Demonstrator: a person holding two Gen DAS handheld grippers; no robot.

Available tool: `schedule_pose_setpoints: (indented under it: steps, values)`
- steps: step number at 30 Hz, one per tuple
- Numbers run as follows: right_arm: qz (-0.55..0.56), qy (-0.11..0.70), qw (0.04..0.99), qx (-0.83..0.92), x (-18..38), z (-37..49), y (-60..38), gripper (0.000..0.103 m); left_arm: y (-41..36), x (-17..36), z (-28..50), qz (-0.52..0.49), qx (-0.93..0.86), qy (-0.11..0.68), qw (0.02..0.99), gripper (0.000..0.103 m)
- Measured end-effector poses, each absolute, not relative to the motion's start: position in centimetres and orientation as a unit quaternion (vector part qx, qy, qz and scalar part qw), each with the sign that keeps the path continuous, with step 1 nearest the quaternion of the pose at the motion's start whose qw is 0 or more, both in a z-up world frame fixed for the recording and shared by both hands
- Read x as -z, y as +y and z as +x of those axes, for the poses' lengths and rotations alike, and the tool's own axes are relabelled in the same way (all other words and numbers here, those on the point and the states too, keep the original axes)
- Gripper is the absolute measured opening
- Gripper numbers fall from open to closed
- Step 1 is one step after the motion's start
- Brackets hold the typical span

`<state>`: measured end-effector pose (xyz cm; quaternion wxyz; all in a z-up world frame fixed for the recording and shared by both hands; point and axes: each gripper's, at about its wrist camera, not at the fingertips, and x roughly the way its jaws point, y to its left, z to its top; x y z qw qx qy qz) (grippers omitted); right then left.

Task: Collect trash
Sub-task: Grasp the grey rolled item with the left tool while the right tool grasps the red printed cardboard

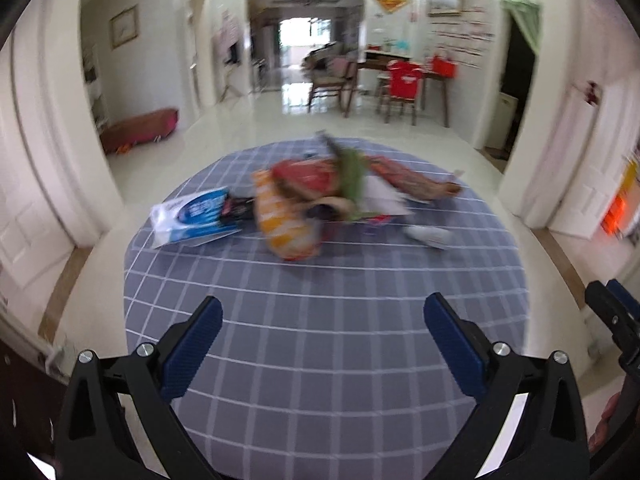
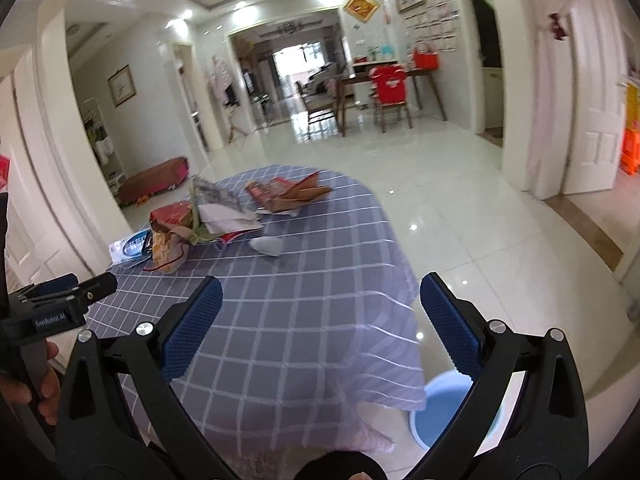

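A heap of trash (image 1: 320, 192) lies on the far half of a round table with a blue checked cloth (image 1: 320, 320): a blue and white packet (image 1: 196, 216), an orange and white bag (image 1: 286, 220), red and green wrappers, white paper and a small white crumpled piece (image 1: 430, 236). My left gripper (image 1: 322, 312) is open and empty above the near part of the table, short of the heap. My right gripper (image 2: 320, 292) is open and empty over the table's near right edge. The heap (image 2: 224, 212) lies ahead to its left. A light blue bin (image 2: 452, 412) stands on the floor below the right gripper.
The glossy tiled floor (image 2: 460, 208) surrounds the table. A dining table with chairs (image 1: 400, 84) stands far back. A low brown bench (image 1: 140, 128) is at the left wall. White door frames flank both sides. The left tool's body (image 2: 48, 312) shows at the left of the right wrist view.
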<state>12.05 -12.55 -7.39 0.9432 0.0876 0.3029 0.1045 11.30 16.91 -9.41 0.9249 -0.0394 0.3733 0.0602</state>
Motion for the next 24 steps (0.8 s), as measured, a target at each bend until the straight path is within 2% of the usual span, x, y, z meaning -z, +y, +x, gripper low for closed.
schedule_pose_setpoints:
  steps: [13, 24]
  values:
    - [0.076, 0.324, 0.929, -0.163, 8.7, 21.0, -5.0, 0.097, 24.2, 10.2, 17.2, -0.091, -0.067, 0.378, 0.919, 0.098]
    - [0.082, 0.331, 0.933, -0.117, 9.5, 25.9, -4.9, 0.097, 24.4, 9.2, 22.8, -0.091, -0.008, 0.373, 0.923, 0.098]
